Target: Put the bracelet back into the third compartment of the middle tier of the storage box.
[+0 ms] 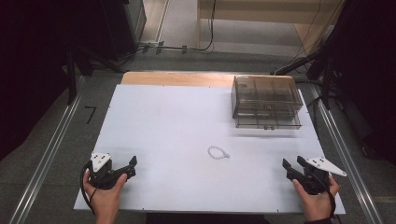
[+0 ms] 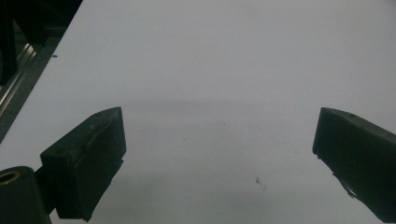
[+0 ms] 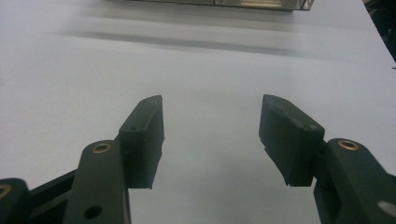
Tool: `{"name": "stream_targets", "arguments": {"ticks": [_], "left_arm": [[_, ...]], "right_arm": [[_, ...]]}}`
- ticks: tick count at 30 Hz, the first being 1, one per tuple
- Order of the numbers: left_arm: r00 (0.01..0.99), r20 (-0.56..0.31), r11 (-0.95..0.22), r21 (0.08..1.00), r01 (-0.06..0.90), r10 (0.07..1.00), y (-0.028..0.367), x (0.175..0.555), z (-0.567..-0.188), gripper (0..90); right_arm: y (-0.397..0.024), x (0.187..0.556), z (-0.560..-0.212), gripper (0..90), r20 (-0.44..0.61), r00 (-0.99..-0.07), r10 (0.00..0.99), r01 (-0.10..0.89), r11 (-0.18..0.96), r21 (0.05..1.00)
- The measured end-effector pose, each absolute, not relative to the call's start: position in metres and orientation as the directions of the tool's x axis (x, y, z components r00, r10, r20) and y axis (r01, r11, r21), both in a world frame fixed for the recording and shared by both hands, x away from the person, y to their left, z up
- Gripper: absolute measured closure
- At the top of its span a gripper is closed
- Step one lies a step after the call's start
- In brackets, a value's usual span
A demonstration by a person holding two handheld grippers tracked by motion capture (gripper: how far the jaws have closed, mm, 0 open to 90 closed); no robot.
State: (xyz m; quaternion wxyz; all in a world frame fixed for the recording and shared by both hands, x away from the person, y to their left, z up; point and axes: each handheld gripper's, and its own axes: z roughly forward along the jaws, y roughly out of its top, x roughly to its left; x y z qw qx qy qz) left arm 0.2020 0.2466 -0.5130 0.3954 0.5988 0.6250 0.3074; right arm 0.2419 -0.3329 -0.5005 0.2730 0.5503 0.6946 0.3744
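Note:
A small white bead bracelet lies on the white table top, a little right of centre. A clear smoky plastic drawer box stands at the back right; its lower edge runs along the top of the right gripper view. My left gripper rests near the front left corner, held by a hand, jaws wide apart over bare table. My right gripper sits near the front right corner, jaws apart with nothing between them. Both are well short of the bracelet.
The table's wooden back edge shows behind the white sheet. Metal rails run along both sides of the table. Dark stands and cables crowd the far right corner beyond the box.

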Motion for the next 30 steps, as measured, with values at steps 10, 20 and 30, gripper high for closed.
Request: {"name": "stream_targets", "arguments": {"ticks": [10, 20, 30], "left_arm": [[0.034, -0.133, 0.098, 0.857, 0.507, 0.99, 0.247, 0.202, -0.514, 3.1], [0.031, -0.138, 0.103, 0.855, 0.508, 0.99, 0.247, 0.202, -0.514, 3.1], [0.036, -0.141, 0.103, 0.853, 0.512, 0.989, 0.247, 0.202, -0.514, 3.1]], "right_arm": [[-0.327, 0.242, -0.5, 38.5, 0.028, -0.264, 0.964, 0.558, 0.129, 0.82], [-0.317, 0.244, -0.501, 38.4, 0.006, -0.292, 0.956, 0.554, 0.164, 0.816], [-0.31, 0.245, -0.501, 38.4, -0.001, -0.31, 0.951, 0.555, 0.181, 0.812]]}}
